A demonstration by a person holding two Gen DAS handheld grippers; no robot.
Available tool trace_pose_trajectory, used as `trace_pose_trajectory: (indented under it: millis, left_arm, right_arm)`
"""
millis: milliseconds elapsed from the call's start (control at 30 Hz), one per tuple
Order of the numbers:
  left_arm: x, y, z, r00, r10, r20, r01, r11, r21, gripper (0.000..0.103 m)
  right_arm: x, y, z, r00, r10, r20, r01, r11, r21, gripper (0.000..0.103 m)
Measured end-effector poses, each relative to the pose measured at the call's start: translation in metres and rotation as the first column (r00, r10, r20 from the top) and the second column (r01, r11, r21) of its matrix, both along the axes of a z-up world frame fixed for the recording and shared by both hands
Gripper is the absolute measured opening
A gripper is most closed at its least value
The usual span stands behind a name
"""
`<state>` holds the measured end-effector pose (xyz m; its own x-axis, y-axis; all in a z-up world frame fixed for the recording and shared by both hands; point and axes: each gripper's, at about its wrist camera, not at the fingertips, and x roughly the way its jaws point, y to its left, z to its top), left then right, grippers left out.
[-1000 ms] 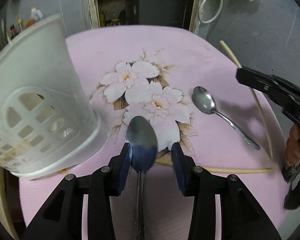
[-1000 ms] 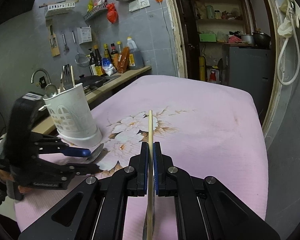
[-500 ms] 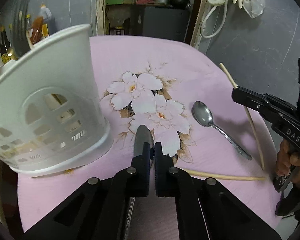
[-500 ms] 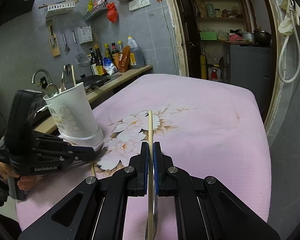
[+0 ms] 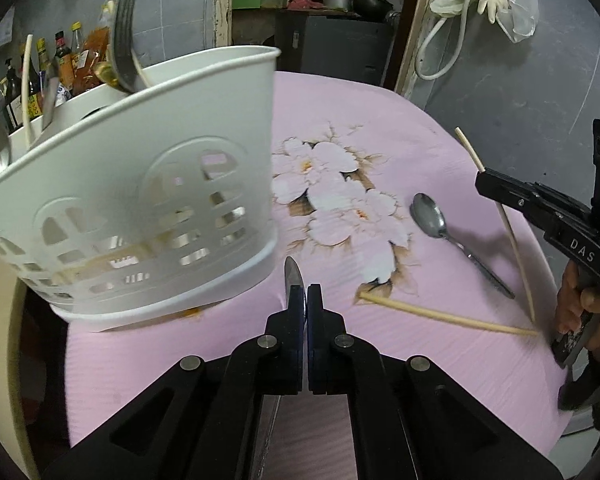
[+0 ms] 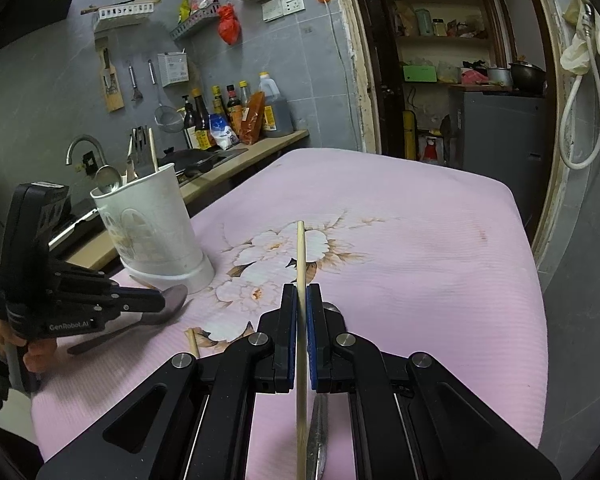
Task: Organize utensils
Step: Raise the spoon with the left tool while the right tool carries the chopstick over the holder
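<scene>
Pinching a spoon (image 5: pixel 293 276) edge-on, the left gripper (image 5: pixel 305 296) is held just right of the white utensil holder (image 5: pixel 140 184). A chopstick (image 6: pixel 300 256) is clamped by the right gripper (image 6: pixel 301 300). Another spoon (image 5: pixel 430 216) and chopstick (image 5: pixel 440 314) lie on the pink cloth (image 5: pixel 380 128).

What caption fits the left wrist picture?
Left gripper shut on a metal spoon beside the white slotted plastic utensil holder on the pink flowered tablecloth.

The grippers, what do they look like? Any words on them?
Both are black plastic with silver pivot bolts and blue pads. The left gripper says "GenRobot.AI" in white on its side. The right gripper shows white letters "DAS".
</scene>
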<state>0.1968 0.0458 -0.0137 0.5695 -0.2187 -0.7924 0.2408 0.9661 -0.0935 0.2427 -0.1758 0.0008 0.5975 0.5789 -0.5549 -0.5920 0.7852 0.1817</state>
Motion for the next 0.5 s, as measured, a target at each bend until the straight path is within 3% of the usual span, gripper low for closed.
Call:
trace_pose_trajectory:
  millis: [133, 300, 400, 500]
  left_arm:
    - [-0.001, 0.009, -0.001, 1.000, 0.007, -0.018, -0.007, 1.000, 0.020, 0.000]
    - [0.006, 0.004, -0.008, 0.995, -0.051, -0.089, 0.051, 0.999, 0.004, 0.002]
    - [0.005, 0.002, -0.004, 0.997, -0.026, -0.069, 0.029, 0.999, 0.039, 0.000]
    - [-0.002, 0.005, -0.001, 1.000, -0.005, -0.029, 0.006, 1.000, 0.026, 0.000]
  right_arm:
    - [0.001, 0.001, 0.000, 1.000, 0.002, -0.003, -0.002, 1.000, 0.000, 0.003]
    - [-0.002, 0.005, 0.000, 1.000, 0.007, 0.012, -0.007, 1.000, 0.001, 0.003]
    - [-0.010, 0.007, 0.009, 0.999, 0.016, 0.051, -0.017, 1.000, 0.017, 0.003]
    - [-0.018, 0.009, 0.019, 0.996, 0.018, 0.093, -0.022, 0.999, 0.041, 0.003]
